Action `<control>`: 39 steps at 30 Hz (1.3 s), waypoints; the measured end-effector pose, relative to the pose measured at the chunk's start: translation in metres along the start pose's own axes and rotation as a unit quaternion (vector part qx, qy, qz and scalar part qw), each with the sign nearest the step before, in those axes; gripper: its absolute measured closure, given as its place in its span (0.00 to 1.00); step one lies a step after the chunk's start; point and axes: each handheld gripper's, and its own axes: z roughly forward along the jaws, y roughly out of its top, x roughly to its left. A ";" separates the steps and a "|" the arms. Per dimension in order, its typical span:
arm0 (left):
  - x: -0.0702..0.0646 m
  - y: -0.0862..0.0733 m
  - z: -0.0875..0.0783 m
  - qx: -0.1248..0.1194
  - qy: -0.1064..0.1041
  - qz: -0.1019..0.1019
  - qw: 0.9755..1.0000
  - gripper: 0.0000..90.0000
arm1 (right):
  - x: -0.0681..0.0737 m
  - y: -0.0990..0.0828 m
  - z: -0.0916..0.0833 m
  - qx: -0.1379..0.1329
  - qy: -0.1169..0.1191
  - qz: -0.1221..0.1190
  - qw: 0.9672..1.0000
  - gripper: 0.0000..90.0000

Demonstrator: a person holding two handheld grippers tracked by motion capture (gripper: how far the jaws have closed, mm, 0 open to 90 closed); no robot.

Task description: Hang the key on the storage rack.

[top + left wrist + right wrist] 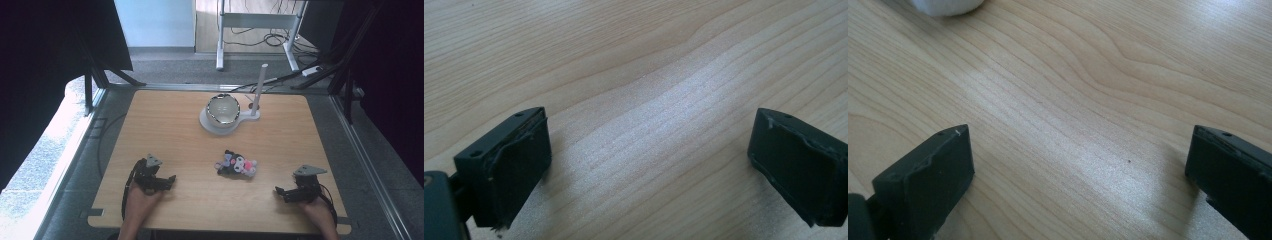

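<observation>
High view: a plush toy [236, 164] lies near the table's [165, 125] middle, toward the near edge, between the left gripper [159, 181] and right gripper [286, 193], well apart from both. A bowl [223, 109] sits on a white stand [210, 123] toward the far edge.

Left gripper view: jaws wide apart over bare wood.

Right gripper view: jaws wide apart, nothing between them.

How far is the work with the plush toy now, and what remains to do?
Nothing looks done yet. The plush toy lies on the table, apart from both grippers, and the bowl on its white stand holds nothing I can make out. In hand: the left gripper and right gripper rest near the front edge, both open and holding nothing. Left: probably reaching the toy and picking it up.
</observation>
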 end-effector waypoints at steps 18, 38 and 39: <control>0.000 0.000 0.000 0.000 0.000 0.000 1.000 0.04 | -0.001 0.001 0.000 0.002 0.004 -0.003 1.000 0.00; 0.000 0.000 0.000 0.000 0.000 0.000 1.000 0.04 | -0.003 0.020 -0.005 0.040 0.020 -0.042 0.998 0.00; 0.000 0.000 0.000 0.000 0.000 0.000 1.000 0.04 | -0.003 0.021 -0.005 0.043 0.023 -0.043 0.998 0.00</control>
